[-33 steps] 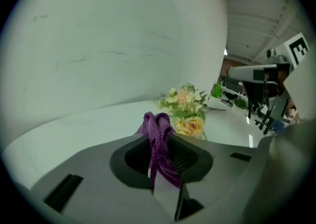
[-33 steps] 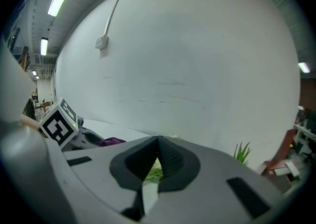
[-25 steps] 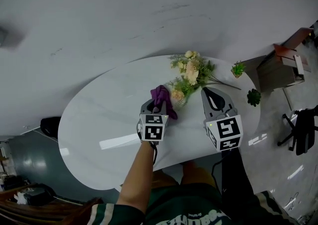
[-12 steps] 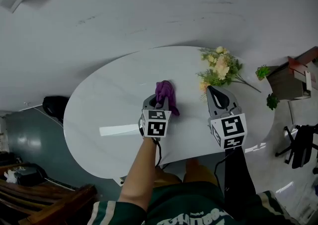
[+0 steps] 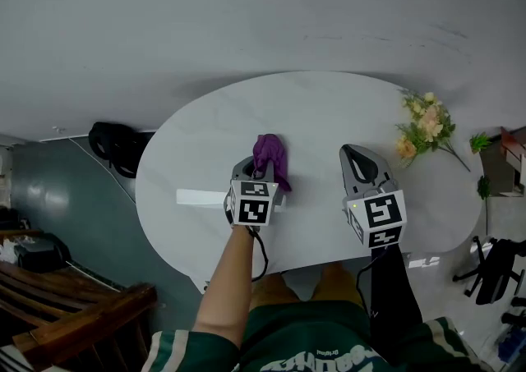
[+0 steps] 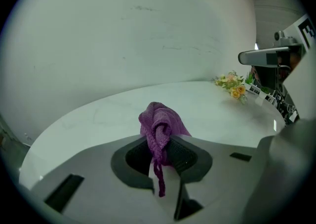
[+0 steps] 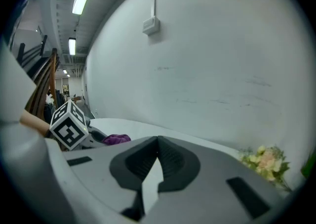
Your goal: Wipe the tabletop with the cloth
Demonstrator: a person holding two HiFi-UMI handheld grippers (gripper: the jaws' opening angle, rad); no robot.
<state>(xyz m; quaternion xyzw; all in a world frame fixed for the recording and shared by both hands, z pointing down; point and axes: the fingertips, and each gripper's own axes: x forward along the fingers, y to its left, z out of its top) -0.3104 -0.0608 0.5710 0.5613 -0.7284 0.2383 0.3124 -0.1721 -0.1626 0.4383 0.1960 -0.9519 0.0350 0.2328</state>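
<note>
While sweeping sideways over the pale oval surface (image 5: pixel 329 112), already well clear of the flowers (image 5: pixel 426 128): right beside both claws a second ago, now off toward the right end.

Starting at the left claw (image 5: pixel 260 172): clamped on the purple cloth (image 5: pixel 271 158), and just squeezed a touch tighter with the bunched fabric between the pads. Wadded up at the tips, sitting near the middle of the surface. Cannot tell whether pressed flat or only skimming. Looks like a wiping stroke in progress, going by the ground covered, with plenty of the top left to do, the left end above all.

Across to the right claw (image 5: pixel 353 153): closed tight on nothing, riding alongside above the surface and well apart from the cloth. Taking no part in the wipe, by the look of it.

As for writing: only black-and-white square patterns on the left cube (image 5: pixel 251 204) and the right cube (image 5: pixel 376 218), no words. Some print on the shirt (image 5: pixel 320 350) at the bottom edge, cut off and unreadable. No brand or label to be made out anywhere else.
</note>
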